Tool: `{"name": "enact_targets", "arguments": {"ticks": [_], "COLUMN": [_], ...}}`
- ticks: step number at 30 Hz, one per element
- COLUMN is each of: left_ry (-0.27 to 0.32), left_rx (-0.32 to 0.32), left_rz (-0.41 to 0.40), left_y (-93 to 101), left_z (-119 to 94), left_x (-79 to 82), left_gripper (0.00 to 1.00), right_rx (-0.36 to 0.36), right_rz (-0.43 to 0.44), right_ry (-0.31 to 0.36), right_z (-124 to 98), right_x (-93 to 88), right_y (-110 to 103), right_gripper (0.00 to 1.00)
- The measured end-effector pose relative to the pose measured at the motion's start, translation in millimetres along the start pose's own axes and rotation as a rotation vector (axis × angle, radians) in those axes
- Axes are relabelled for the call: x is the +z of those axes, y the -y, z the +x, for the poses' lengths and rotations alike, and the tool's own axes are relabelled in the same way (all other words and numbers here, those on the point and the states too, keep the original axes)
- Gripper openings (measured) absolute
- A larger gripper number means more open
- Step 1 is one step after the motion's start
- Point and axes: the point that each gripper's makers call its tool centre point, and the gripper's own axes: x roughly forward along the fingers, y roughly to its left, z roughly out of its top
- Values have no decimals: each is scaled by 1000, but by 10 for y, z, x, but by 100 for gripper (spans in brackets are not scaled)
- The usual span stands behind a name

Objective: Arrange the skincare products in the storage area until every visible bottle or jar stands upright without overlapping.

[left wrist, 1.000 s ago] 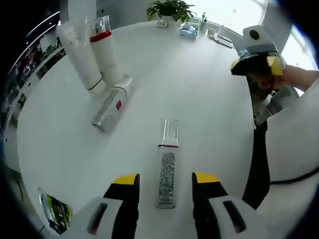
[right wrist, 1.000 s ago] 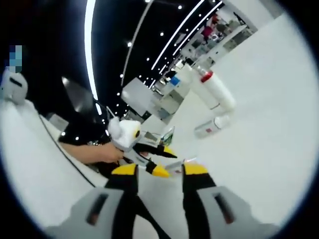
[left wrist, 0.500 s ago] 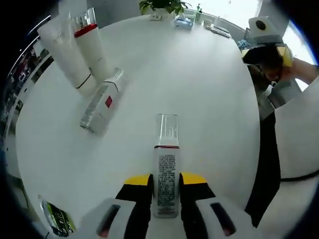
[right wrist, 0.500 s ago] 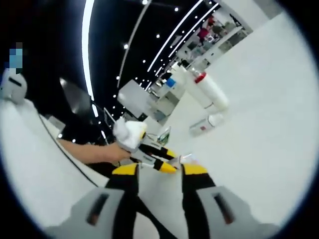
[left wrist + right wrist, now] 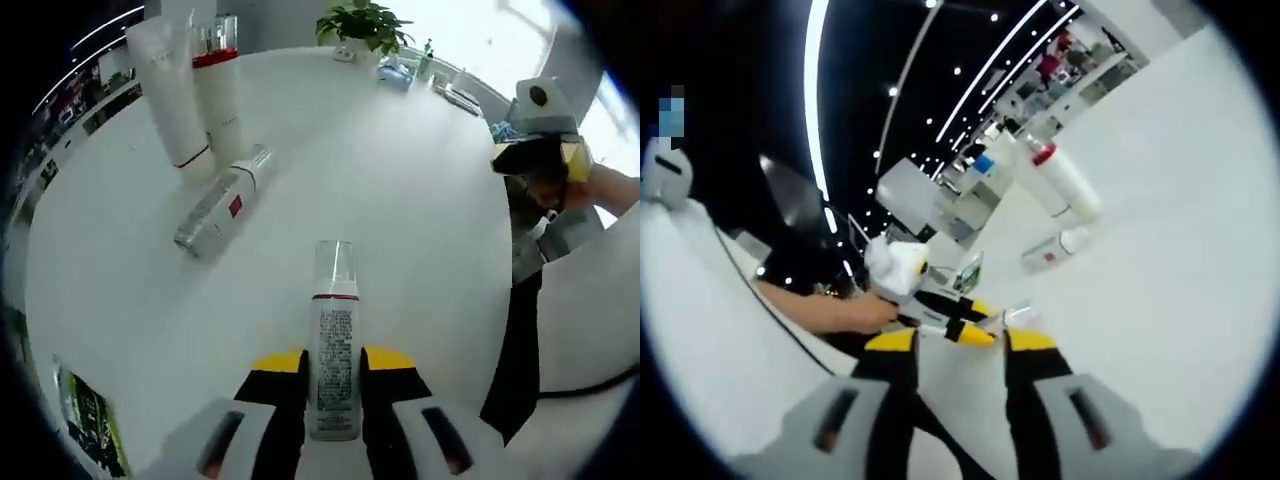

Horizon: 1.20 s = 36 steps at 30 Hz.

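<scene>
The round white table (image 5: 400,180) carries four skincare items, and by my reading the job is about half done. At the far left, a tall white squeeze tube (image 5: 172,95) and a white bottle with a red band and clear cap (image 5: 220,88) stand upright, close beside each other. These two look finished, though whether they touch cannot be told.

Just near of them, a silver rectangular bottle with a red label (image 5: 220,202) lies on its side, its cap end close to the tube's base. It has yet to be stood up.

Nearest of all, a slim bottle with a printed label and clear cap (image 5: 334,340) lies along the left gripper (image 5: 333,362), cap pointing away, and the yellow-tipped jaws are clenched on its lower body. Setting it on its base seems to be the step in hand.

The right gripper (image 5: 961,340) hangs off the table at the right, its jaws spread and holding nothing.

A potted green plant (image 5: 362,22) sits at the far edge.
</scene>
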Motion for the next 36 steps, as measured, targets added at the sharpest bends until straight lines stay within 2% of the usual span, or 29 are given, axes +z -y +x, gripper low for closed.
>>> {"name": "enact_targets", "arguments": {"ticks": [1, 2, 4, 5, 7, 8, 12, 13, 16, 21, 25, 27, 30, 32, 36], "left_ry": [25, 33, 103, 123, 152, 195, 273, 314, 357, 446, 483, 502, 533, 573, 608], "left_rx": [-19, -24, -66, -74, -93, -133, -205, -252, -288, -412, -467, -497, -532, -571, -589], "left_rz": [-43, -53, -85, -133, -173, -231, -325, -364, -381, -395, -386, -379, -364, -346, -329], "left_y": [28, 36, 88, 95, 114, 151, 223, 296, 365, 618, 772, 860, 953, 1043, 1093], "left_z": [-18, -23, -60, -91, -122, -162, -256, -315, -380, -548, -643, -696, -762, -849, -919], "left_x": [29, 38, 123, 134, 162, 210, 311, 382, 460, 669, 764, 804, 851, 908, 950], "left_gripper": [19, 19, 19, 19, 19, 19, 19, 19, 19, 19, 19, 19, 19, 19, 19], "right_rx": [-1, -1, -5, -6, -7, -8, -6, -4, -2, 14, 58, 78, 93, 118, 149], "right_rz": [-1, 0, 6, 9, 15, 17, 21, 21, 30, 58, 112, 132, 136, 132, 123], "right_ry": [-3, -4, -9, -9, -11, -12, -15, -15, -9, 21, 123, 153, 158, 158, 156], "right_z": [4, 5, 9, 12, 17, 19, 34, 41, 54, 79, 91, 95, 135, 188, 269], "right_x": [-8, -11, -25, -30, -37, -39, -39, -35, -12, 74, 281, 357, 398, 430, 463], "right_y": [-2, 1, 7, 7, 10, 10, -7, -16, -37, -75, -171, -224, -272, -357, -459], "right_gripper": [31, 31, 31, 31, 31, 31, 31, 31, 32, 32, 31, 31, 31, 31, 29]}}
